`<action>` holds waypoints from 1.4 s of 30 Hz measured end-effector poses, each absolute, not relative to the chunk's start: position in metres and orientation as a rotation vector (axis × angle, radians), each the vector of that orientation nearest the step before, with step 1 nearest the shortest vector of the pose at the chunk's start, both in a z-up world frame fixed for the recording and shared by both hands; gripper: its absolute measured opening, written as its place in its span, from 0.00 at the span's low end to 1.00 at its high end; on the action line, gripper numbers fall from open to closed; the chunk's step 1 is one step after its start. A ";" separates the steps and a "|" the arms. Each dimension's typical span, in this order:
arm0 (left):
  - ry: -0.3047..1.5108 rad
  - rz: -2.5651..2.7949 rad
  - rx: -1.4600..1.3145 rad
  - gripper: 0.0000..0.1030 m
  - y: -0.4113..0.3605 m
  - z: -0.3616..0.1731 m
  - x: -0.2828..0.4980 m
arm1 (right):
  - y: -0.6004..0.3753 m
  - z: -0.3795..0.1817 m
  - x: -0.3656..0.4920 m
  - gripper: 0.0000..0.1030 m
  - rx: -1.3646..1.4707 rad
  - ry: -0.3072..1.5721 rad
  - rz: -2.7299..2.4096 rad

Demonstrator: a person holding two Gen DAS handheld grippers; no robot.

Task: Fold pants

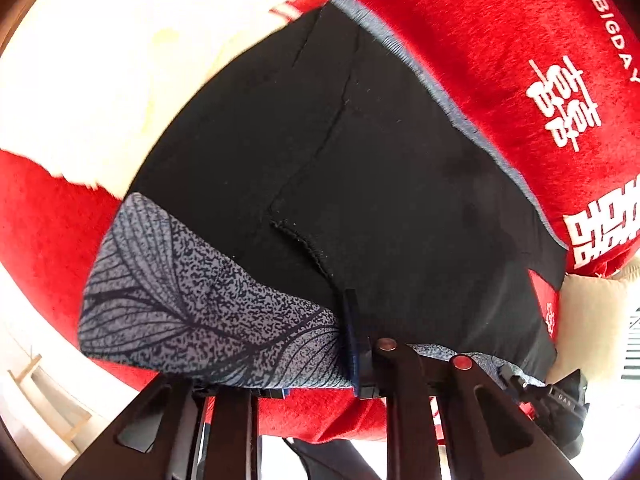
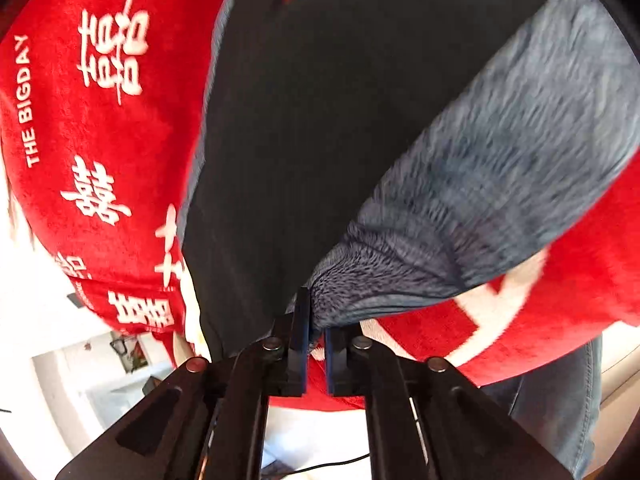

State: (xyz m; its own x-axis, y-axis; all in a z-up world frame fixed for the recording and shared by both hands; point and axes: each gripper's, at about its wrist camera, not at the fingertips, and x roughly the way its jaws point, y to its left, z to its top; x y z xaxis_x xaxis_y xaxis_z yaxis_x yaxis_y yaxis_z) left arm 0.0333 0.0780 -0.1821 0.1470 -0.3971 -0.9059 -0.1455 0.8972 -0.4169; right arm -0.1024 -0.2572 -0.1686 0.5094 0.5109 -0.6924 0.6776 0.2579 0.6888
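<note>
left view: left gripper [image 1: 320, 364] clamped on pants [image 1: 360, 184] hem, one finger [image 1: 352, 336] visible, seam and leaf print sharp | right view: right gripper [image 2: 316, 344] nearly closed, seemingly pinching blurred grey edge | pants spread on red blanket [image 2: 100, 140]

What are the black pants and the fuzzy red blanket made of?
The pants look like smooth, matte stretchy knit cloth, with stitched seams and a gray leaf-print band. The red blanket looks like soft plush fleece: its surface is fuzzy, with white lettering.
</note>
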 end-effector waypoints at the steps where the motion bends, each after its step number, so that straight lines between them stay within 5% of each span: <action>1: 1.425 -0.195 -0.464 0.21 0.074 -0.176 0.038 | -0.260 -0.158 -0.098 0.06 1.348 1.130 -0.148; 10: 1.348 -0.244 -0.445 0.21 0.050 -0.101 0.115 | -0.288 -0.059 0.024 0.06 0.864 1.168 0.115; 17: 1.262 -0.174 -0.361 0.22 0.012 -0.118 0.230 | -0.318 -0.092 0.156 0.06 0.758 1.241 0.196; 19: 1.265 -0.135 -0.319 0.30 0.009 -0.134 0.248 | -0.323 -0.115 0.186 0.06 0.750 1.282 0.194; 23: 1.269 0.035 -0.273 0.77 0.005 -0.176 0.278 | -0.332 -0.172 0.226 0.07 0.749 1.378 0.171; 28: 1.287 0.175 -0.242 0.79 0.025 -0.178 0.275 | -0.339 -0.197 0.234 0.07 0.810 1.396 0.190; 31: 1.273 0.193 -0.178 0.79 0.031 -0.151 0.256 | -0.347 -0.189 0.232 0.25 0.830 1.394 0.201; 33: 1.288 0.167 -0.098 0.79 0.017 -0.145 0.241 | -0.351 -0.170 0.223 0.61 0.833 1.359 0.218; 35: 1.315 0.110 -0.012 0.79 -0.008 -0.144 0.218 | -0.356 -0.152 0.209 0.78 0.849 1.328 0.195; 42: 1.441 -0.219 0.088 0.79 -0.127 -0.154 0.153 | -0.388 -0.113 0.120 0.78 0.735 1.302 0.047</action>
